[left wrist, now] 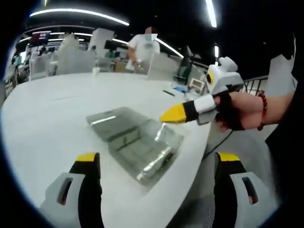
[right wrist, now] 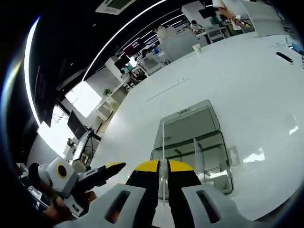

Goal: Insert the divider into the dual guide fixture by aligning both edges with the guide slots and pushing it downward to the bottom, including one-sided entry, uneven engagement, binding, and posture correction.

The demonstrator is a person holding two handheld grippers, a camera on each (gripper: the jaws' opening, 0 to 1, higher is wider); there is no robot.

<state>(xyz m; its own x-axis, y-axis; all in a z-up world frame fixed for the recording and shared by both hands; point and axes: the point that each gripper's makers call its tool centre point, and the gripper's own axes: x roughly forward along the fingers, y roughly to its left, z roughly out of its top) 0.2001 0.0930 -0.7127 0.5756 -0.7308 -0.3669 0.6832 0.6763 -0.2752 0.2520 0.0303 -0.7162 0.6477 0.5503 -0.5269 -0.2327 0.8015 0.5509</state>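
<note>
My right gripper (right wrist: 163,173) has its yellow-tipped jaws closed narrow on the lower edge of the divider (right wrist: 163,142), a thin clear panel seen edge-on and rising from between the jaws. In the left gripper view the same gripper (left wrist: 173,114) enters from the right, held in my gloved hand (left wrist: 232,111), its yellow tips together, at the near corner of the fixture; the clear panel there is too faint to make out.

The dual guide fixture (left wrist: 135,140) is a clear, tray-like box with inner partitions, lying on the white table (left wrist: 47,109). In the right gripper view the fixture (right wrist: 194,142) lies just beyond the held divider.

My left gripper (left wrist: 159,164) has its jaws spread wide with nothing between them, short of the fixture. In the right gripper view it (right wrist: 111,170) appears at lower left.

No legible writing or brand marks can be read on any item.
</note>
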